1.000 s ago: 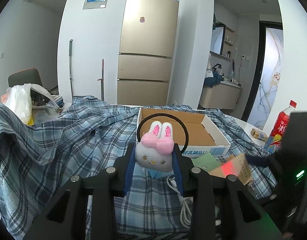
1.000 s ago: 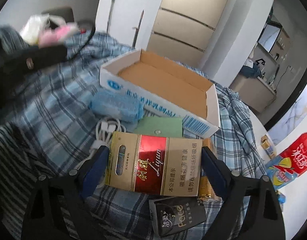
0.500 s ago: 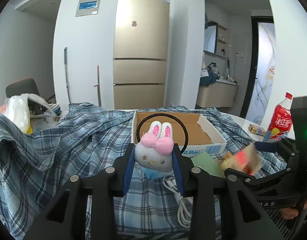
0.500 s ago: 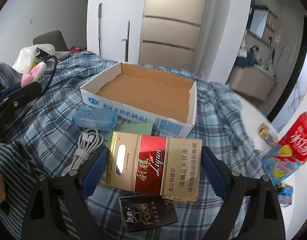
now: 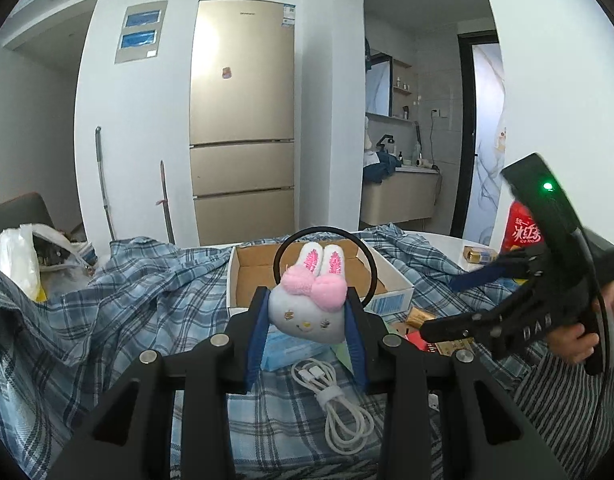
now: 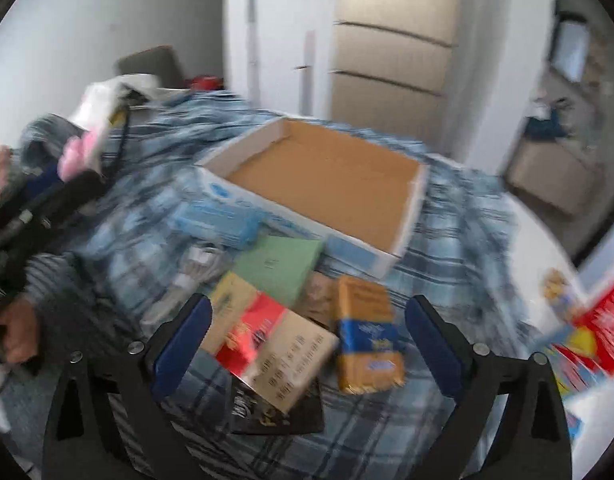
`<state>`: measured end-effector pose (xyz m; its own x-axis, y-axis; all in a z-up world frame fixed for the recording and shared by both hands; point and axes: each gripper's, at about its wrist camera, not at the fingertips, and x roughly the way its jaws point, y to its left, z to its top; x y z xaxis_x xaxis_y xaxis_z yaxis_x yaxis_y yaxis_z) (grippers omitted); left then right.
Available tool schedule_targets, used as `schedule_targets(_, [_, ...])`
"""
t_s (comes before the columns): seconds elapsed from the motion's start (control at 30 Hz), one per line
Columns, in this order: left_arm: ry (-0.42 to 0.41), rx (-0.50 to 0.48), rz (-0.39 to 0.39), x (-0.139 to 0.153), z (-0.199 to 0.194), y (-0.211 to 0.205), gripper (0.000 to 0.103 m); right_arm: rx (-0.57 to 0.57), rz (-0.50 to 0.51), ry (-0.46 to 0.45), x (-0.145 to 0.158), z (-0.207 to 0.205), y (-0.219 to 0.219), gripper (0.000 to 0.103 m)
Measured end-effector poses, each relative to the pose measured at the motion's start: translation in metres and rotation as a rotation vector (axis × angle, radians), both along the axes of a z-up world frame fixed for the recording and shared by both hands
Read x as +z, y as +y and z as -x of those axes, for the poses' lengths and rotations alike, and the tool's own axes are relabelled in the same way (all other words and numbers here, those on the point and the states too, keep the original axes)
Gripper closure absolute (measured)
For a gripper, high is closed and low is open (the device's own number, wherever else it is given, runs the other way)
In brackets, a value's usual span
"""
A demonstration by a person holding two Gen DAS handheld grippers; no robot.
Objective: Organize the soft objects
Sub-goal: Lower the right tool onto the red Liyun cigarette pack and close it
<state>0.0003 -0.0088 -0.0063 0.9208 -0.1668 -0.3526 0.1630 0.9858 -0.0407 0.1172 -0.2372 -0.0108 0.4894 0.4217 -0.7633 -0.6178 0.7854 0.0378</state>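
My left gripper [image 5: 305, 334] is shut on a plush bunny head [image 5: 307, 312] with a pink bow and a black loop, held above the checked cloth. Beyond it lies an open cardboard box [image 5: 243, 270], empty; it also shows in the right wrist view [image 6: 327, 184]. My right gripper [image 6: 307, 332] is open and empty. The red and gold cigarette carton [image 6: 271, 344] lies on the cloth between its fingers, tilted over a black packet [image 6: 275, 416]. The right gripper also shows at the right of the left wrist view [image 5: 487, 276].
On the blue checked cloth [image 5: 107, 320] lie a white cable [image 5: 339, 412], a blue tissue pack [image 6: 219, 224], a green card [image 6: 279, 264] and a yellow pack [image 6: 367, 340]. A red bottle [image 5: 523, 232] stands at the right. A plastic bag [image 5: 15, 256] sits at the left.
My right gripper has opened and let go of the cigarette carton, which now lies tilted on the cloth. The left gripper has risen slightly with the bunny.
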Motion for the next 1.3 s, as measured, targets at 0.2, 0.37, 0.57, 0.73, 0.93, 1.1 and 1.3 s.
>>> schedule_targets(0.2, [0.014, -0.002, 0.004, -0.001, -0.002, 0.001, 0.066, 0.1, -0.036, 0.13, -0.018, -0.001, -0.003, 0.021])
schedule_targets(0.37, [0.009, -0.004, -0.003, -0.001, 0.0, -0.002, 0.066, 0.231, 0.057, 0.112, -0.021, 0.045, 0.01, 0.023])
schedule_targets(0.57, [0.007, 0.007, 0.001, 0.0, 0.0, 0.0, 0.066, 0.188, 0.125, -0.011, -0.019, 0.069, 0.029, 0.023])
schedule_targets(0.73, [-0.005, 0.036, 0.006, 0.001, 0.002, 0.003, 0.066, 0.04, 0.191, -0.107, -0.023, 0.066, 0.052, 0.023])
schedule_targets(0.93, [-0.054, 0.105, 0.051, 0.007, 0.009, 0.018, 0.066, -0.058, 0.292, -0.018, -0.049, 0.056, 0.068, 0.024])
schedule_targets(1.1, [-0.038, 0.098, 0.043, 0.005, 0.005, 0.017, 0.066, -0.037, 0.312, -0.031, -0.052, 0.059, 0.073, 0.028])
schedule_targets(1.3, [-0.047, 0.102, 0.035, 0.006, 0.007, 0.016, 0.066, 0.014, 0.349, -0.062, -0.049, 0.063, 0.082, 0.045])
